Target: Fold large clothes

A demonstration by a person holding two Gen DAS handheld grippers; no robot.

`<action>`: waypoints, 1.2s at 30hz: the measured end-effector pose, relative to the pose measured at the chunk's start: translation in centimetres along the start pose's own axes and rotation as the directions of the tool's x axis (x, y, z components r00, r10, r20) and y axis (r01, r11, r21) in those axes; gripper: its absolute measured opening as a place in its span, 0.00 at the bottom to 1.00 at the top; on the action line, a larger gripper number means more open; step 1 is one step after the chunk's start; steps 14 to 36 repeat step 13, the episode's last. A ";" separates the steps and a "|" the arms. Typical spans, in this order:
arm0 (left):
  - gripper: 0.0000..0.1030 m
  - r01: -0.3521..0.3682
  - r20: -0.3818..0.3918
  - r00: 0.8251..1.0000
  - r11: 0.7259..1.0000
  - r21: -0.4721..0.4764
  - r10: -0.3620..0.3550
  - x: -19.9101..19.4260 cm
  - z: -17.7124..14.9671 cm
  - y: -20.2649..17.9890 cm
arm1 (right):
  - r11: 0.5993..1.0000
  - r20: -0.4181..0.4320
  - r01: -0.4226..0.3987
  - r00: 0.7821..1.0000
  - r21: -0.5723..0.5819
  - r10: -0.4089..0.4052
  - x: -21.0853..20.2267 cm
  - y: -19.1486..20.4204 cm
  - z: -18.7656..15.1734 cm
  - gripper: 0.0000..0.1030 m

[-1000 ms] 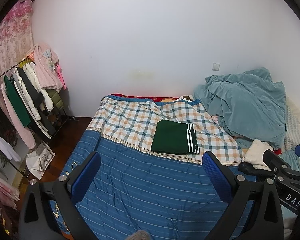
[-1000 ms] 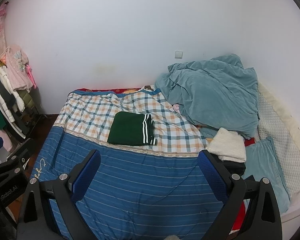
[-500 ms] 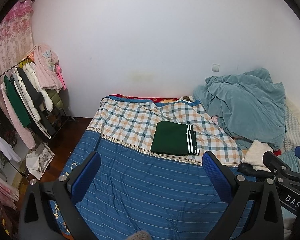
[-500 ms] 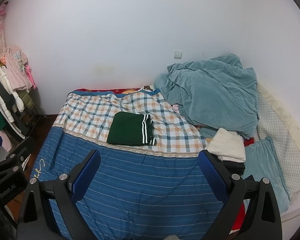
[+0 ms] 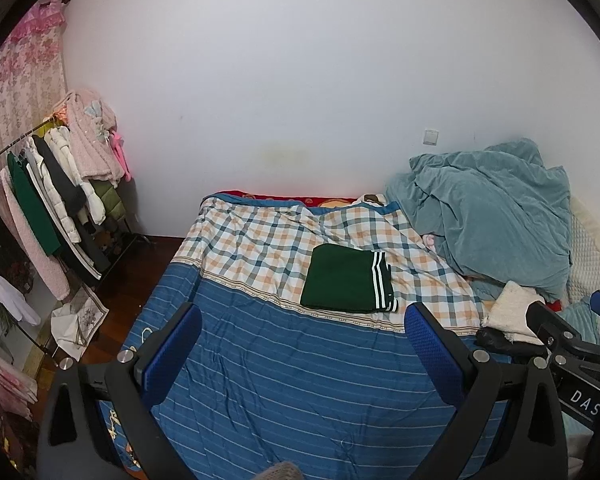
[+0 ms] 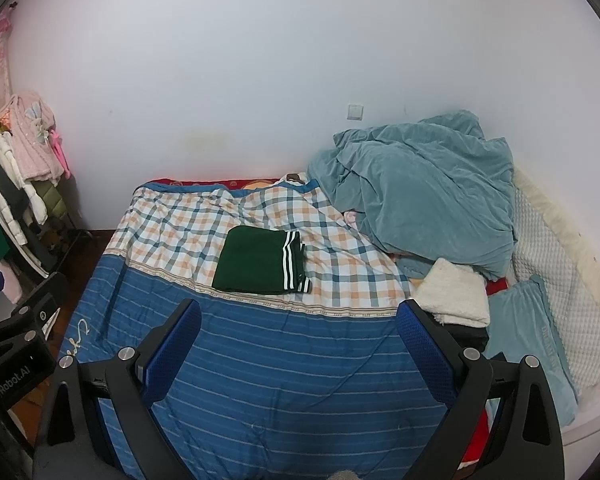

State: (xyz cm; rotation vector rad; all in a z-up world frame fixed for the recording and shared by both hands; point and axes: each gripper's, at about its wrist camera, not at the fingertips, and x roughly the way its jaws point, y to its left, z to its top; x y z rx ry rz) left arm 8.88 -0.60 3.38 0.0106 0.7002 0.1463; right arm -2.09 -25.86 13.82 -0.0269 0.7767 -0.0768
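A: The green garment (image 5: 346,282) lies folded flat in a neat rectangle on the checked part of the quilt (image 5: 284,380), its white stripes at the right edge. The task's folding looks finished for this piece, judging by how squarely it sits.

B: Why so far from the grippers?

A: Probably set mid-bed to keep the near blue stretch free for another piece. The teal blanket (image 6: 424,192) is heaped against the wall at the right, and a white towel (image 6: 454,294) sits beside it, both apart from the garment.

B: And the tongs?

A: The left gripper (image 5: 302,354) is spread wide, holding nothing and touching nothing, raised above the quilt. The right gripper (image 6: 298,350) is likewise released, jaws wide apart, empty, well short of the garment.
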 end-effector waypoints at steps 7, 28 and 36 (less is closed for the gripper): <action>1.00 0.002 -0.005 1.000 1.000 0.000 -0.002 0.1 0.2 -0.1 | 1.000 0.001 0.002 1.000 0.002 -0.002 -0.1 -0.2 0.3 0.96; 1.00 -0.003 0.006 1.000 1.000 -0.002 0.003 0.1 0.3 -0.1 | 1.000 0.002 0.002 1.000 0.005 -0.002 -0.4 -0.1 0.2 0.96; 1.00 -0.003 0.006 1.000 1.000 -0.002 0.003 0.1 0.3 -0.1 | 1.000 0.002 0.002 1.000 0.005 -0.002 -0.4 -0.1 0.2 0.96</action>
